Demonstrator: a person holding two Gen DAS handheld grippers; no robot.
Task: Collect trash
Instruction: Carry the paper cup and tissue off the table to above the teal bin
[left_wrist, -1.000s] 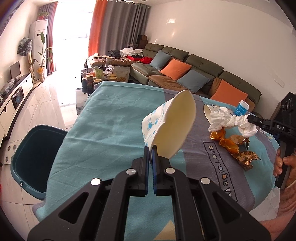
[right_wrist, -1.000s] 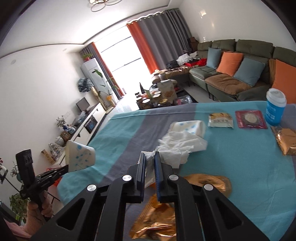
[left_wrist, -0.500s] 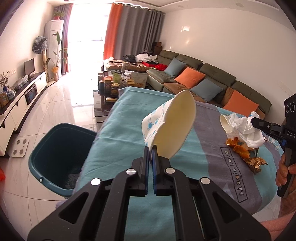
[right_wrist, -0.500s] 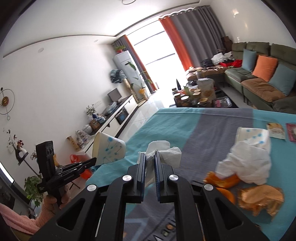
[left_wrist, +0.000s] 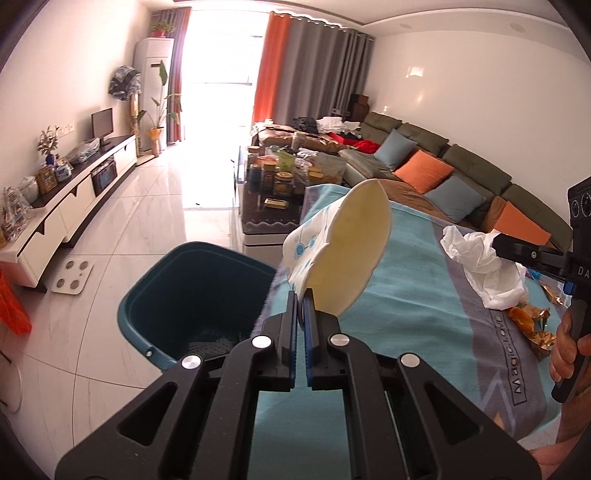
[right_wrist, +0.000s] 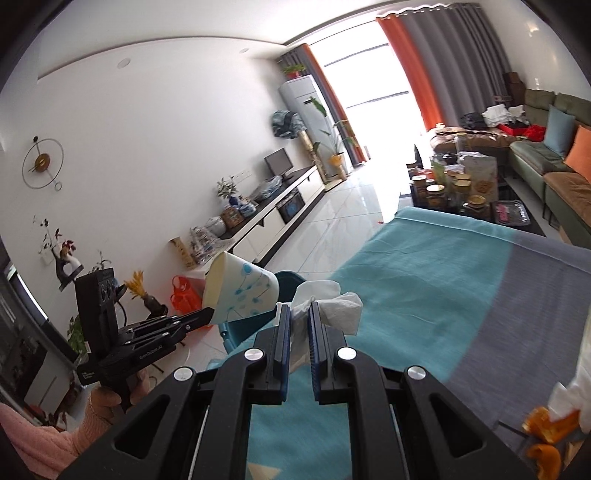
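Both hands have swung over toward the teal trash bin (left_wrist: 192, 295) in the last second, and that's the big change here. A second back the bin was only a sliver at the left edge of the left wrist view; now its whole open mouth shows, sitting on the floor right against the near corner of the table with the teal-and-grey cloth (left_wrist: 417, 295).

The left gripper (left_wrist: 301, 295) is clamped shut on the rim of a paper cup with blue dots (left_wrist: 347, 254). The cup is tipped on its side, held up in the air just beside the bin and not yet over the opening.

The right gripper (right_wrist: 298, 314) is pinched tight on a crumpled white tissue (right_wrist: 332, 301), and it's off the table now. It sits further from the bin than the cup does, above the cloth.

So both pieces are picked and mid-carry, I'd say. What's left is getting each one over the bin before letting go. There's more junk well away from the bin on the far side of the cloth: orange peel and gold foil wrappers (left_wrist: 532, 325), so this isn't the last trip.
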